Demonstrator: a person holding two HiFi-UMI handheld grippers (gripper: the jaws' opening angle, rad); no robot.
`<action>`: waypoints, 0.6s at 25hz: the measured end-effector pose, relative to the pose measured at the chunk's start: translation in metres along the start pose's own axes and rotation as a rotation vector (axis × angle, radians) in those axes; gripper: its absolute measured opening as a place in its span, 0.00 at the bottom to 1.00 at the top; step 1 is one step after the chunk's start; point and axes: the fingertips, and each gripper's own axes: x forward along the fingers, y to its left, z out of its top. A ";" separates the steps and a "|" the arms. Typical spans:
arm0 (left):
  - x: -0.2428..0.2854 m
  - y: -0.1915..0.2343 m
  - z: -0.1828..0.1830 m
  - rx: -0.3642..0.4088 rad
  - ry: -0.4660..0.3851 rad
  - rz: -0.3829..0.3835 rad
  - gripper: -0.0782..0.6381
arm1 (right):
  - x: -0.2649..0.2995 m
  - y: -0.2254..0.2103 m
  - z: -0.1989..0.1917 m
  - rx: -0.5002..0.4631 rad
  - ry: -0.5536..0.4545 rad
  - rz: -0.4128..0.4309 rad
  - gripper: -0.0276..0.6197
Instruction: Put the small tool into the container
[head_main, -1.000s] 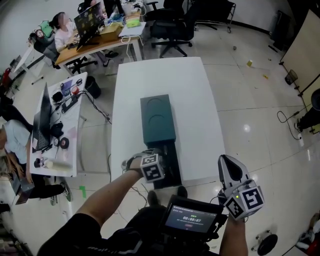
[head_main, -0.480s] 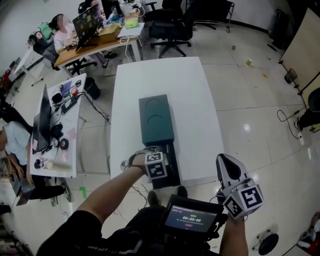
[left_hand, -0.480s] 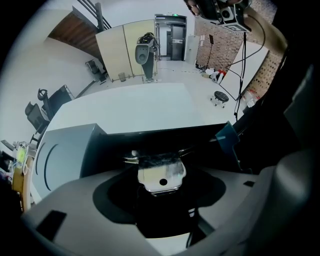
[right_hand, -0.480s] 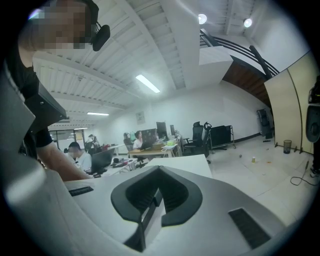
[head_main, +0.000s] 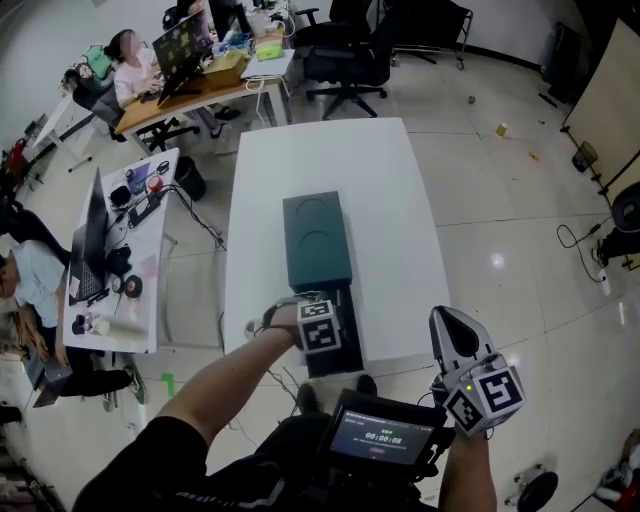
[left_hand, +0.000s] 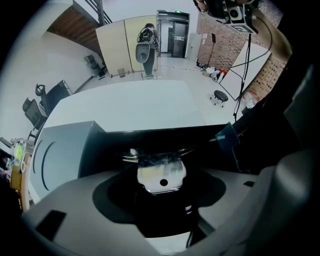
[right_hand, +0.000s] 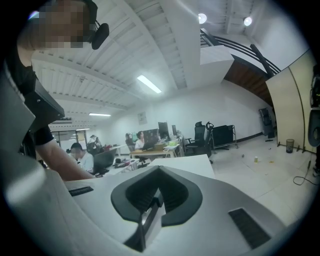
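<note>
In the left gripper view we see the left gripper (left_hand: 161, 182) with its 2 jaws closed on the small tool (left_hand: 160, 170), a shiny silver piece with 1 round hole in it. The grip itself sits in dark shadow, so the tool seems pinched at its lower end, though we cannot be sure of the exact hold. Directly behind the tool lies the black open part of the container (left_hand: 165, 137), and the grey-green closed part spreads off to the left.

In the right gripper view the right gripper (right_hand: 152, 204) has its 2 jaws pressed together with nothing between them, and it points out across the room at desks and seated people.

From the head view, the left gripper (head_main: 320, 322) hangs over the near, black end of the container (head_main: 317, 243) (the dark green part lies farther along the white table (head_main: 400, 220)). The container runs lengthwise down the middle of the table, its black end close to the near edge. The right gripper (head_main: 448, 322) is held off the table's near right corner, over the glossy floor (head_main: 520, 180), well apart from the container. Beyond the far end of the table stand black office chairs (head_main: 345, 50).
</note>
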 end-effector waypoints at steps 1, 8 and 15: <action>0.000 0.000 0.000 0.000 0.001 0.000 0.57 | 0.001 -0.001 -0.001 0.001 0.002 0.000 0.04; -0.002 -0.001 -0.002 -0.011 0.006 -0.001 0.57 | 0.011 0.004 0.007 -0.007 -0.006 0.016 0.04; 0.001 -0.001 -0.003 0.001 0.019 -0.018 0.57 | 0.013 0.008 0.006 -0.007 -0.006 0.026 0.04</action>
